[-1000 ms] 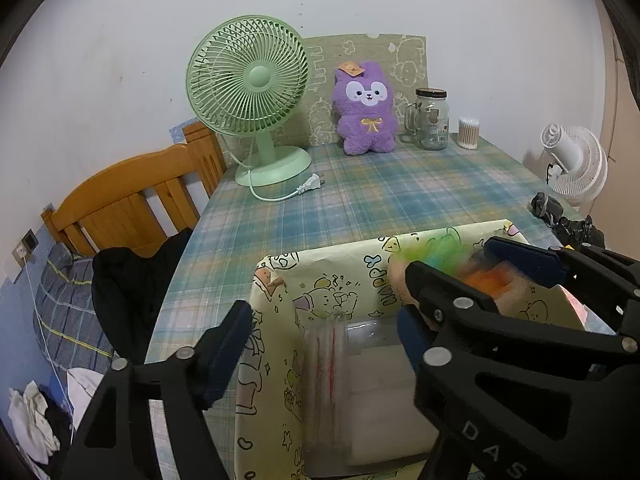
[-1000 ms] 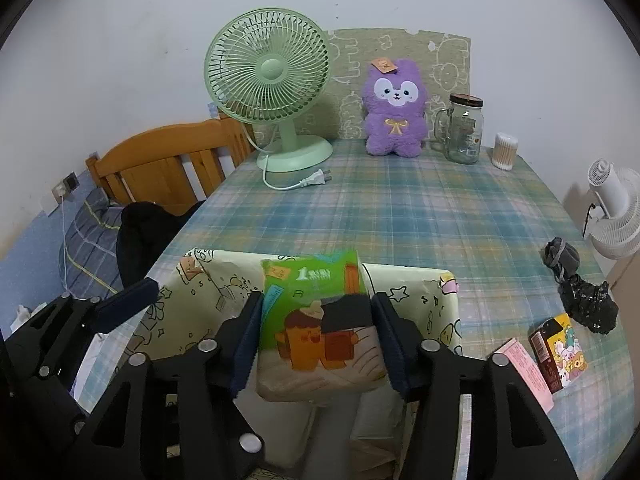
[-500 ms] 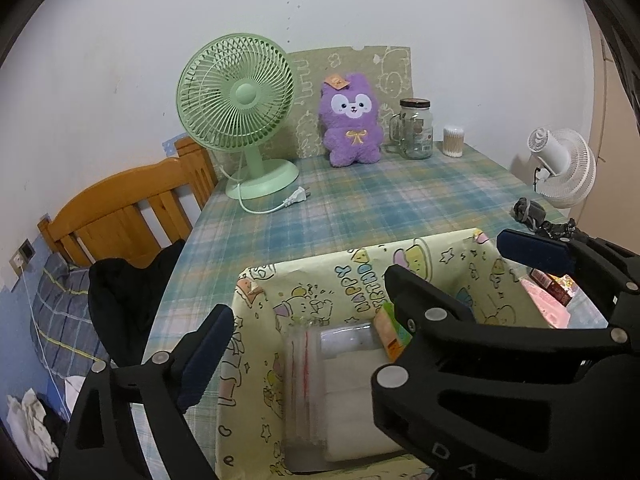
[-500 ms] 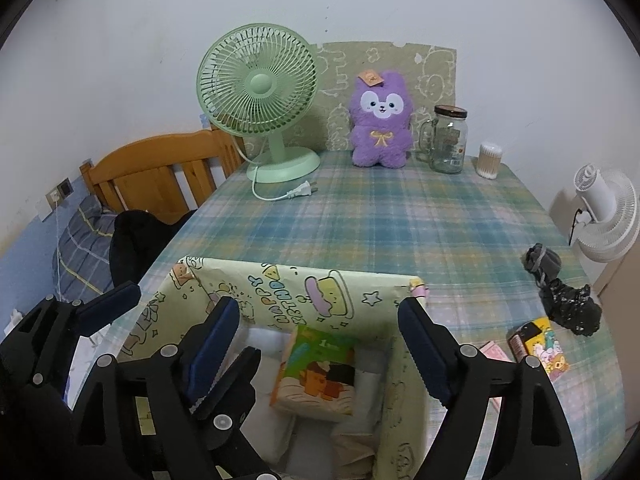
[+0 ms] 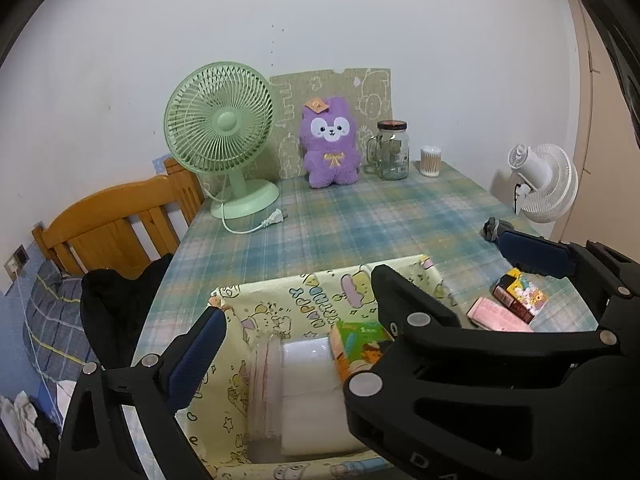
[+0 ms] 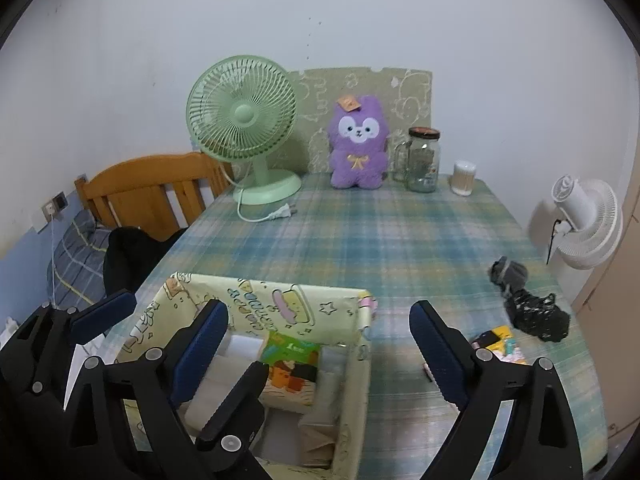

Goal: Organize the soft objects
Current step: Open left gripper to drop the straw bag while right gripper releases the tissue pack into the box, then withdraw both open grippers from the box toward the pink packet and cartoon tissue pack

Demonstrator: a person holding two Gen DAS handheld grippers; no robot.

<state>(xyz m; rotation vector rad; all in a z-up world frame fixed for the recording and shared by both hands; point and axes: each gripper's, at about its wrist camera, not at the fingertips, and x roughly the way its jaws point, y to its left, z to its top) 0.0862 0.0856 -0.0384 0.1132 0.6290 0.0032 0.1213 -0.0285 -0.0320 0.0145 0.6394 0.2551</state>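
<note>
A yellow cartoon-print box (image 5: pixel 320 304) (image 6: pixel 280 300) stands at the near edge of the plaid table. Inside lie a green cartoon pack (image 5: pixel 360 340) (image 6: pixel 292 364) and a white soft pack (image 5: pixel 308 380). My right gripper (image 6: pixel 318 316) hovers over the box's right wall. Its jaws are opening and nothing is between them. My left gripper (image 5: pixel 316 356) hangs above the box's left half, jaws also opening and empty. Its right finger is hidden behind the right gripper (image 5: pixel 448 264). A purple plush (image 5: pixel 330 140) (image 6: pixel 358 144) sits upright at the far edge.
At the back stand a green fan (image 6: pixel 244 120), a glass jar (image 6: pixel 422 160) and a swab pot (image 6: pixel 464 178). A pink pack (image 5: pixel 500 316), a small colourful carton (image 5: pixel 520 296) and a black bundle (image 6: pixel 532 308) lie right of the box. A wooden chair (image 5: pixel 112 232) holds dark clothing at left.
The right gripper let go of the green pack, which now lies in the box. Both grippers opened wide and drew back and up from the box.
</note>
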